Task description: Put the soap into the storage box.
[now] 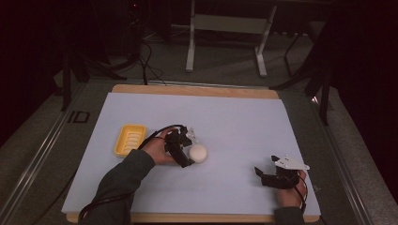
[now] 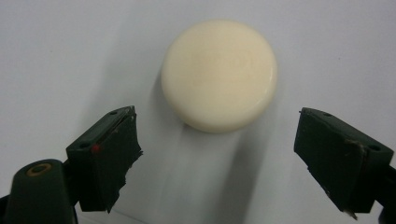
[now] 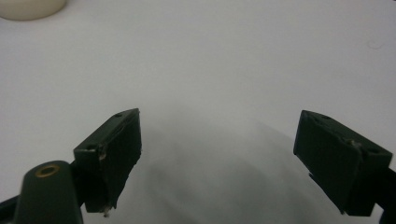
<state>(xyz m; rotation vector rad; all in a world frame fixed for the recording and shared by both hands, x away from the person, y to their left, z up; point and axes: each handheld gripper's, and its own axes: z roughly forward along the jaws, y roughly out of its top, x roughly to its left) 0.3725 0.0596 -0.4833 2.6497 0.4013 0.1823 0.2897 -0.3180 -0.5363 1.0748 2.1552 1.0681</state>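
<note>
Both jaws of the left gripper (image 2: 217, 154) stand wide apart, holding nothing; just ahead between them lies the round cream soap bar (image 2: 219, 74), flat, without a long axis. White sheet (image 1: 234, 122) lies bare around. Right gripper (image 3: 217, 158), well apart, gapes too.

Left claw (image 1: 187, 151) and right claw (image 1: 263, 176) both gape wide.

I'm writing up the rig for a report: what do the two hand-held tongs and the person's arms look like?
Both tongs are black with two blocky jaws. The left tongs trail a black cable, and the right tongs carry a pale grey three-cornered plate. The sleeve is dark grey-green.
</note>
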